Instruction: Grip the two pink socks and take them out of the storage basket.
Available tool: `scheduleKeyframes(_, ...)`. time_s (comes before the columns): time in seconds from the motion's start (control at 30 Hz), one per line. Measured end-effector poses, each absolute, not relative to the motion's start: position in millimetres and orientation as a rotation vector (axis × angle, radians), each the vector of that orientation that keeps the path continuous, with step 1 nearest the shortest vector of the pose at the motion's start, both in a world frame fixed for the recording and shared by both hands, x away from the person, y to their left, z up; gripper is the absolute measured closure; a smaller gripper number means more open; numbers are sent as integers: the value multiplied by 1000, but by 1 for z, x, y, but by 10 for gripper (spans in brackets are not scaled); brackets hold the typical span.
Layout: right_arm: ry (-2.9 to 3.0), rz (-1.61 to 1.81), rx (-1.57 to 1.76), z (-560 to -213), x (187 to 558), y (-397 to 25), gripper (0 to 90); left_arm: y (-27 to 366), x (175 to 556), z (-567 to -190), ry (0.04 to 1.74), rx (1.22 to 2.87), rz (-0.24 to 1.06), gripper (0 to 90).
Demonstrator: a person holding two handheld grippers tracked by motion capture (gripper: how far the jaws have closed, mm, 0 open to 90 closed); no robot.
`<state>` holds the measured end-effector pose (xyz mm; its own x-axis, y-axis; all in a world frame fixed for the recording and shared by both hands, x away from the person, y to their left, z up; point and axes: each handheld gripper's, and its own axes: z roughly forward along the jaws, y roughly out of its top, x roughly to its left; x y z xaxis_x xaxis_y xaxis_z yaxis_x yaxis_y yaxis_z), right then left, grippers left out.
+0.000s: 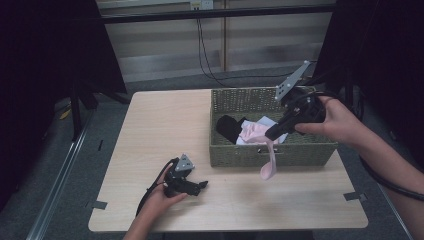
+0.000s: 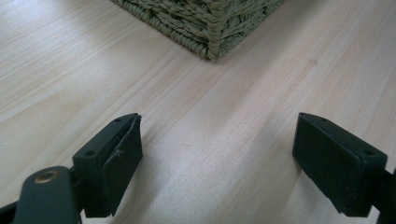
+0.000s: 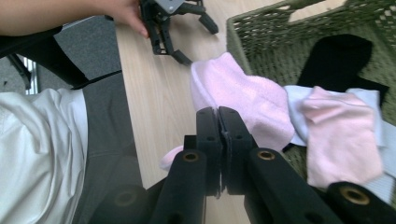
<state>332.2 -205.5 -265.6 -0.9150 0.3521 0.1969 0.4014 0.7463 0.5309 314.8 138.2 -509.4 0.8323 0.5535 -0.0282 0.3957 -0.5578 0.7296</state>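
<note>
The right tool [image 1: 276, 134] is clamped on a pink sock [image 1: 268, 165], its jaws pressed together on the fabric, and holds it over the front wall of the woven basket [image 1: 272, 155]. In the high view the sock hangs down in a limp strip outside that wall, its lower end above the desk [image 1: 165, 120]. In the right gripper view the same sock [image 3: 238, 93] spreads out past the closed jaws. More socks lie in the basket: another pink one [image 3: 341, 135], a white one [image 3: 369, 100] and a black one [image 1: 229, 127].

The sock looks light and soft (nothing stiff in it), so it will likely droop and swing from any single pinch. A hold near the cuff or the toe end should let the rest hang straight; it is not fragile and should not slip from a firm pinch.

The left tool [image 1: 200, 187] rests on the desk near the basket's front left corner, jaws wide apart and holding nothing.
</note>
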Motion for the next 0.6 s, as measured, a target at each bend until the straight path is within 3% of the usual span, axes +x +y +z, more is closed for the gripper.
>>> scheduleKeyframes(0.6,-2816,-817,-589,-322,330,-194,872,139,315,-509,686,2246,263,154)
